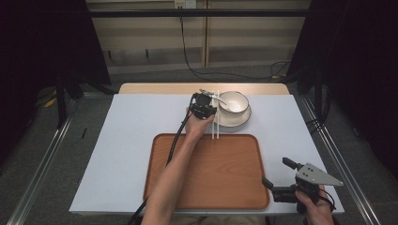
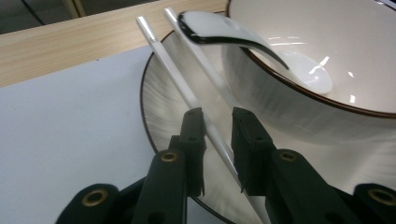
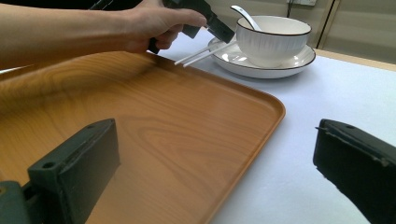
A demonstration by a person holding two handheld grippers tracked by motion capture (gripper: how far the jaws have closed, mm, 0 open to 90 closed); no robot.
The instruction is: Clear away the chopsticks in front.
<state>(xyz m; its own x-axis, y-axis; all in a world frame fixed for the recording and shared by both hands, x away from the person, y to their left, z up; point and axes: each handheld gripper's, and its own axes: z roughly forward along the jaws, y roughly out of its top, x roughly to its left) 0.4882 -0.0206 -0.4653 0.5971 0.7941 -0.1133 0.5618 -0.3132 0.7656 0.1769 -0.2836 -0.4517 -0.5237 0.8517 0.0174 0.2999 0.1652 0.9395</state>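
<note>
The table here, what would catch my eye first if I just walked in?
Probably the big wooden tray lying bare at the near middle of the white table. Just beyond it, the left gripper reaches over a pair of white chopsticks that lie across the rim of a plate, one stick between its jaws. On that plate stands a white bowl with a spoon in it.

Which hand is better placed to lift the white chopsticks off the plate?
The left. The left gripper already has its jaws around one of the chopsticks lying on the plate. The right gripper rests open by the wooden tray's near right corner.
</note>
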